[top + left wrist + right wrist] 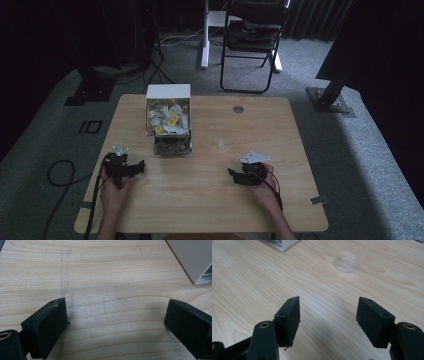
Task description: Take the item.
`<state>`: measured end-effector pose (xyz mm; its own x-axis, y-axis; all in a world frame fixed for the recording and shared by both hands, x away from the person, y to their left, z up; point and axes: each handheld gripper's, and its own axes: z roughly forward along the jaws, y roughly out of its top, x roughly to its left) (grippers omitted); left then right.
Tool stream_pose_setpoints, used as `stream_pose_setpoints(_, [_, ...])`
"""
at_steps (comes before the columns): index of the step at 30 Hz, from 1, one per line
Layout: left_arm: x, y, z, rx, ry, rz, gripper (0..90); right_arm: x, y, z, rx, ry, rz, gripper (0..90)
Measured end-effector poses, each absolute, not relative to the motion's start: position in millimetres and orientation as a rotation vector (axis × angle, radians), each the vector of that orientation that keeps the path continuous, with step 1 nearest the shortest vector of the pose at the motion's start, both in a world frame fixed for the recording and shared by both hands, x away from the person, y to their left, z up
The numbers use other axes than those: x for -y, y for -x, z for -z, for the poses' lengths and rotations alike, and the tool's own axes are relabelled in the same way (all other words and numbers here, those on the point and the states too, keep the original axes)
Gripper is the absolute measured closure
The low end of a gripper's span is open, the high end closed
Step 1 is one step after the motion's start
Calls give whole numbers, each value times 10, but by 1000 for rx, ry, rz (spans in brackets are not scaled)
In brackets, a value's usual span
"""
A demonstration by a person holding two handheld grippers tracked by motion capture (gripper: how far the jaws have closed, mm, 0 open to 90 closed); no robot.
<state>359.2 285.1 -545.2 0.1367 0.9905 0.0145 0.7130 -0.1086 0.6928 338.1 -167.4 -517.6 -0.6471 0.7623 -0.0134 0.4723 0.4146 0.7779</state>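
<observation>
Wooden table [200, 200] carries a white-topped box [168, 120] of packets near its far edge, and a small clear cup [346, 262] stands to the box's right. The left gripper [131, 169] and right gripper [236, 176] rest near the front edge, well apart, each with jaws spread wide on nothing

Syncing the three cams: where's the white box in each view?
High view: white box at the table's far left-centre, its clear front full of packets.
Left gripper view: top right corner.
Right gripper view: top edge, left of centre.
Shared landmark: the wood-grain table.
</observation>
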Motion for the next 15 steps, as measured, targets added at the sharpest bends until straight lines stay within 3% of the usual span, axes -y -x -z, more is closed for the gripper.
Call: stream_pose_setpoints(15, [-2851,-3591,5452,-1631,-1883,-672,56,1398,-3403,5036,-2335,-958,-1120,379])
